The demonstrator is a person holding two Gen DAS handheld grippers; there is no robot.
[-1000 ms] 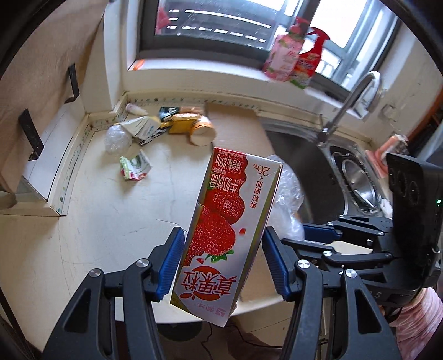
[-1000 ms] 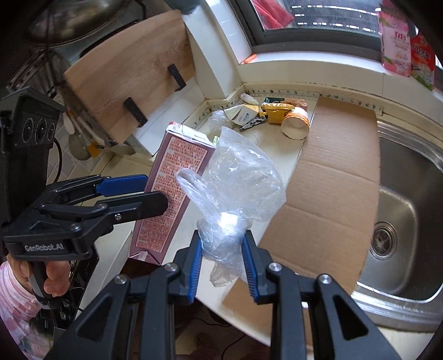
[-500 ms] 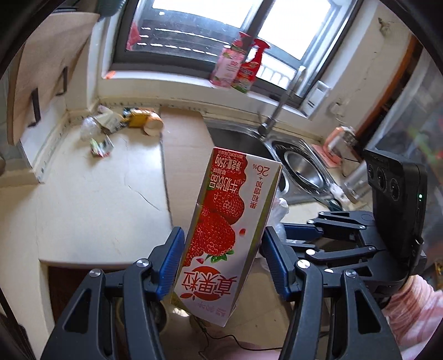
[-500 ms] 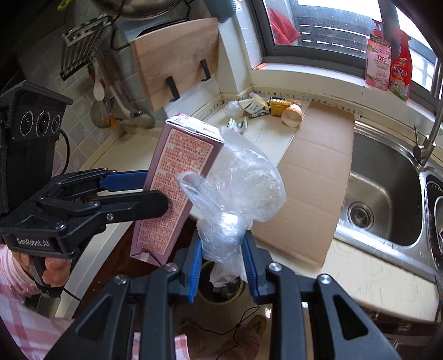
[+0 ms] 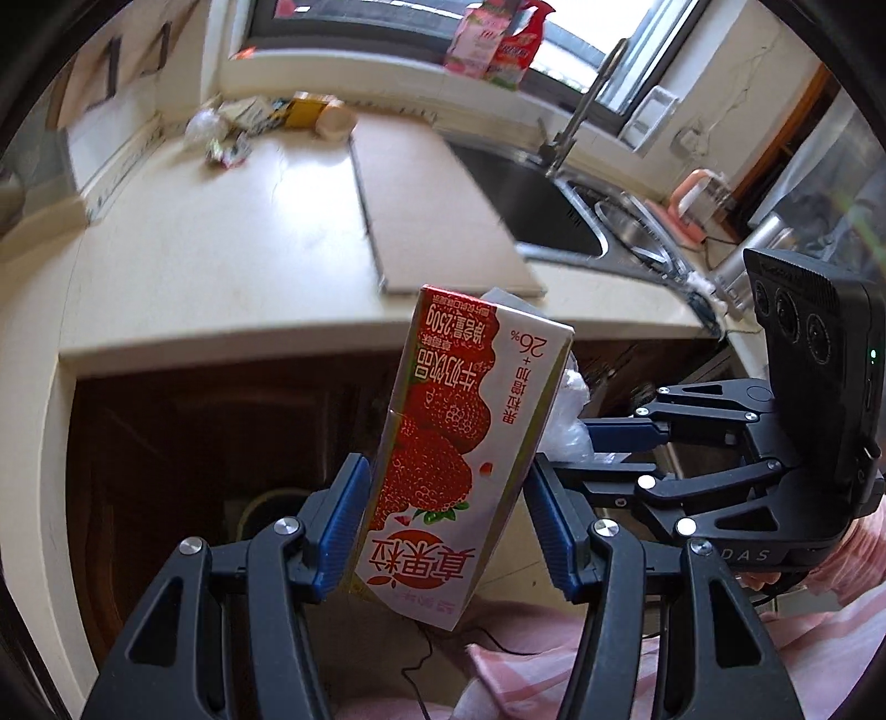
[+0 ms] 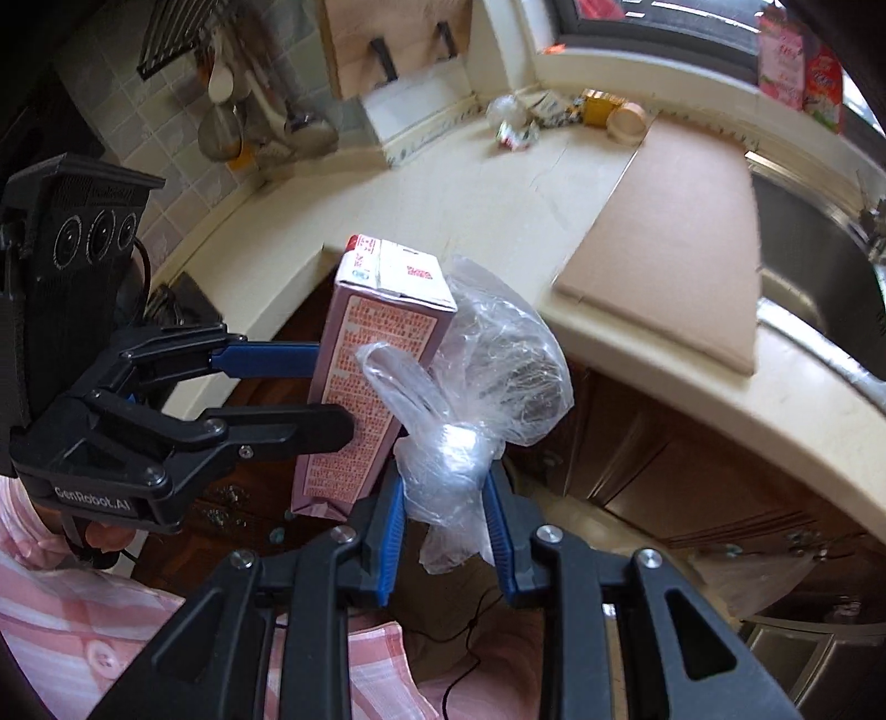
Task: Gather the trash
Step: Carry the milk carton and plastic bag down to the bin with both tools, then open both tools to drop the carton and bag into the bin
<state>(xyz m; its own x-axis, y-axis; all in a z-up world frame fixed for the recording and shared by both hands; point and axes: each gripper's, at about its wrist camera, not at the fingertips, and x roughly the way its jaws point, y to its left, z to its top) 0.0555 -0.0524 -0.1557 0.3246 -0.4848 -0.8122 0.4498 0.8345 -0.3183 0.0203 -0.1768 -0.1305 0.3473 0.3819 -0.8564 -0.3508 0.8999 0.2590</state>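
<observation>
My left gripper [image 5: 446,515] is shut on a strawberry milk carton [image 5: 454,443], held tilted in front of the counter edge; the carton also shows in the right wrist view [image 6: 365,376]. My right gripper [image 6: 443,520] is shut on a crumpled clear plastic bag [image 6: 482,382], right beside the carton. The right gripper appears in the left wrist view [image 5: 620,443], with a bit of the bag [image 5: 565,421] behind the carton. More trash [image 5: 266,119] lies in the far counter corner, with a paper cup [image 6: 626,124] on its side. A round bin rim [image 5: 266,504] shows on the floor below.
A cardboard sheet [image 6: 675,232] lies on the pale counter [image 5: 221,249] next to the steel sink [image 5: 531,205] and faucet [image 5: 581,111]. Dark wooden cabinet doors [image 6: 692,476] stand under the counter. Utensils [image 6: 232,122] and a cutting board [image 6: 387,39] hang on the left wall.
Both grippers have pulled back from the counter and dropped lower, still holding the carton and the bag. The counter edge and the cabinets below now fill the view.
</observation>
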